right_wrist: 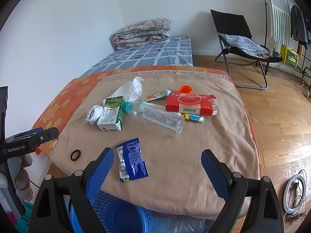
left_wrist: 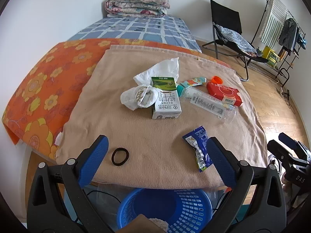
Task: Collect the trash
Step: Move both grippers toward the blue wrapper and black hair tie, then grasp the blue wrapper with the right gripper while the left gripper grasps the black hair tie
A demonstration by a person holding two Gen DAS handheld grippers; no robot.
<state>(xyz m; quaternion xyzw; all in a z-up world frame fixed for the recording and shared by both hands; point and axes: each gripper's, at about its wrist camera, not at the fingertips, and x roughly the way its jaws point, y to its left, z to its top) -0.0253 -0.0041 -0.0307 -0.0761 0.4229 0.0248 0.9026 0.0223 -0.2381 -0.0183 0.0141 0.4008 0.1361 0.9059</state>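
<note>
Lying on a tan blanket (left_wrist: 155,145) spread over the bed, ahead of both grippers. Left gripper (left_wrist: 157,151) hovering with jaws wide apart, holding nothing; right gripper (right_wrist: 157,165) likewise spread and empty.

Sitting just inside the left gripper's left finger: a black hair tie (left_wrist: 120,156). Resting farther ahead: a crumpled white plastic bag (left_wrist: 136,97), touching a green-and-white milk carton (left_wrist: 166,102) printed with Chinese characters. Lying beside it: a clear plastic bottle (left_wrist: 211,104) with a teal cap and white label. Sitting farthest right: a red box (right_wrist: 191,104) showing a barcode and "20". Lying against the left gripper's right finger: a blue snack wrapper (left_wrist: 200,147), crinkled. Waiting below the bed edge: a blue basket (left_wrist: 175,209).
</note>
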